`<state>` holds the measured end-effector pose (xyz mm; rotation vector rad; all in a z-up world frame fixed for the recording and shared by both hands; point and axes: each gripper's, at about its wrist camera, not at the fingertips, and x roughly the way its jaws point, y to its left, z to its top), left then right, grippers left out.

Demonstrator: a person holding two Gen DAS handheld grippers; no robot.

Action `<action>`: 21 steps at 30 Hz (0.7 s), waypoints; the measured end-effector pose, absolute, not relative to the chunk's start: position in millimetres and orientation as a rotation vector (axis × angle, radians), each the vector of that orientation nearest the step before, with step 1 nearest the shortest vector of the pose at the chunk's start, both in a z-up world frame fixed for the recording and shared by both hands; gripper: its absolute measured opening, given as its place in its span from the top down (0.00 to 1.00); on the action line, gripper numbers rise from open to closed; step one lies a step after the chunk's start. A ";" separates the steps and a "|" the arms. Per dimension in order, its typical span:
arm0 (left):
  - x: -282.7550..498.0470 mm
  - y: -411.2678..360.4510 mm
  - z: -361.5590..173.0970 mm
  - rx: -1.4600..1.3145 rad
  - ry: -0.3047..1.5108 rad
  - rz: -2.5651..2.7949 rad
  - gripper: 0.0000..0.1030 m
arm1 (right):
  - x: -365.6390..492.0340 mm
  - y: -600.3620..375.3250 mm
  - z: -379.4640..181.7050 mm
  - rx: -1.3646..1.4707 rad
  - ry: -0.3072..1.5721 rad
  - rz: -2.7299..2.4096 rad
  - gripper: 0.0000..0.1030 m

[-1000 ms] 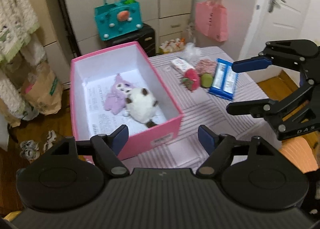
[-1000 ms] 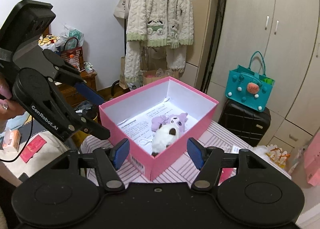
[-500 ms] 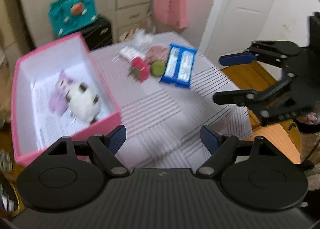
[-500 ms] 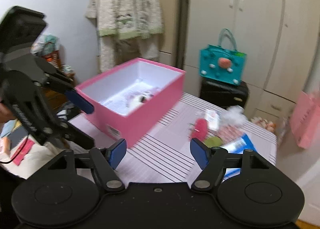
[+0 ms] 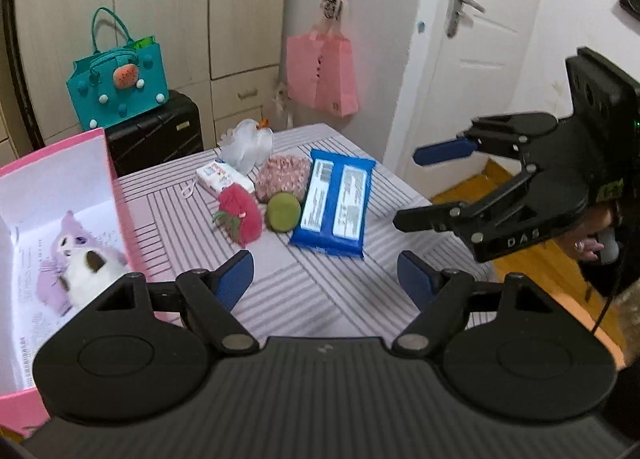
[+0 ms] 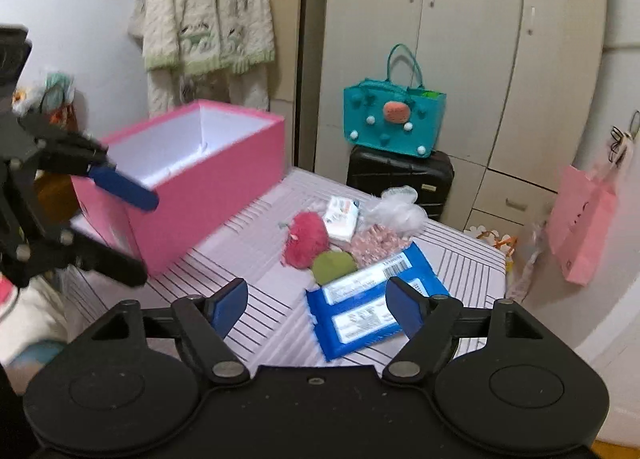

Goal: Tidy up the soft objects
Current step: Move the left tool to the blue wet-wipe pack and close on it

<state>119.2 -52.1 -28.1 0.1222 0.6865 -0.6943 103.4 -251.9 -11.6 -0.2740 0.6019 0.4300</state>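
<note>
Both hand-held grippers, left [image 5: 325, 274] and right [image 6: 316, 301], have just been opening, nothing between them. The red plush [image 5: 240, 215] mid-desk [image 5: 320, 299] looks light and squishy; pinch its fat middle.

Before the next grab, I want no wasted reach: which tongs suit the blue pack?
Right, probably. The right tongs stand open, empty, with the blue pack directly beneath. The left tongs, also open, sit nearer the pink box.
</note>
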 end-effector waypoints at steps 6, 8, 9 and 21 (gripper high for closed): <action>147.4 -75.1 -62.1 0.036 0.709 -0.664 0.27 | 131.8 -270.7 -25.6 -0.339 0.606 0.367 0.22; 155.8 -82.3 -73.4 0.018 0.729 -0.657 0.28 | 143.0 -275.6 -26.2 -0.342 0.608 0.360 0.22; 159.9 -85.4 -78.6 0.009 0.740 -0.652 0.29 | 149.0 -277.8 -26.9 -0.340 0.613 0.359 0.22; 189.5 -108.6 -124.2 -0.120 0.846 -0.538 0.38 | 215.3 -302.8 -56.0 -0.294 0.679 0.374 0.22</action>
